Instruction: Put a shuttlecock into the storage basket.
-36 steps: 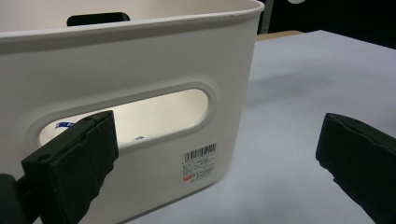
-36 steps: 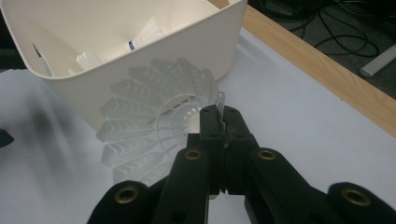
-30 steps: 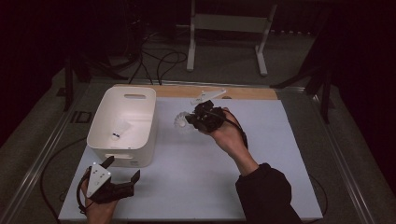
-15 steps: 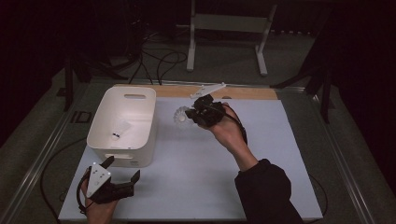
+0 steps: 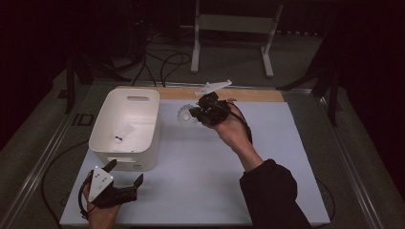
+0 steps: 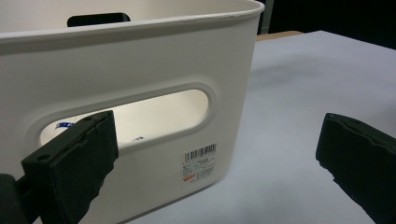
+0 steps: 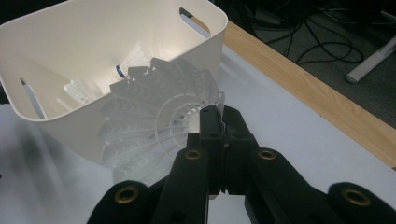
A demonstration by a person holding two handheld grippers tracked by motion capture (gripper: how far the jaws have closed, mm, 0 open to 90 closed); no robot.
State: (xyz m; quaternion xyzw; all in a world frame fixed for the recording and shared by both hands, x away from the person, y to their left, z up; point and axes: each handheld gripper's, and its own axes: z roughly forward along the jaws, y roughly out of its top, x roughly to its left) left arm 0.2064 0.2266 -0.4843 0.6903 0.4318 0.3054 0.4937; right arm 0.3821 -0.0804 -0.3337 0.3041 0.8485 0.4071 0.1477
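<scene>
Sitting half hidden behind the right tool's [image 7: 223, 122] own black jaws in the right gripper view: the white plastic shuttlecock [image 7: 154, 126], its cork end not showing and its skirt blurring pale against the white bin [image 7: 205, 44] behind it. Lying too small to identify inside the bin [image 5: 125, 125] in the high view: 1 small white item with a blue mark [image 5: 122, 134], also glimpsed through the handle slot in the left gripper view. Resting too faint to name on the wooden strip at the counter's [image 5: 200, 167] far edge: 1 pale, thin object [image 5: 213, 87]. Clamping shut on the shuttlecock's [image 5: 186, 114] rim with the right tool [image 5: 197, 113], both jaws pressed together, the skirt fanning out toward the bin and held up off the counter, just beside the bin's right wall. Gaping wide with the left tool [image 5: 125, 172] at the counter's near left corner, nothing between its 2 jaws, close to the bin's near wall [image 6: 140, 60] with the barcode label [image 6: 200, 161] but not touching it. Compared with 1 second ago: carrying the shuttlecock slightly leftward, closer to the bin; keeping the left tool in the same spot, spread just as wide.
</scene>
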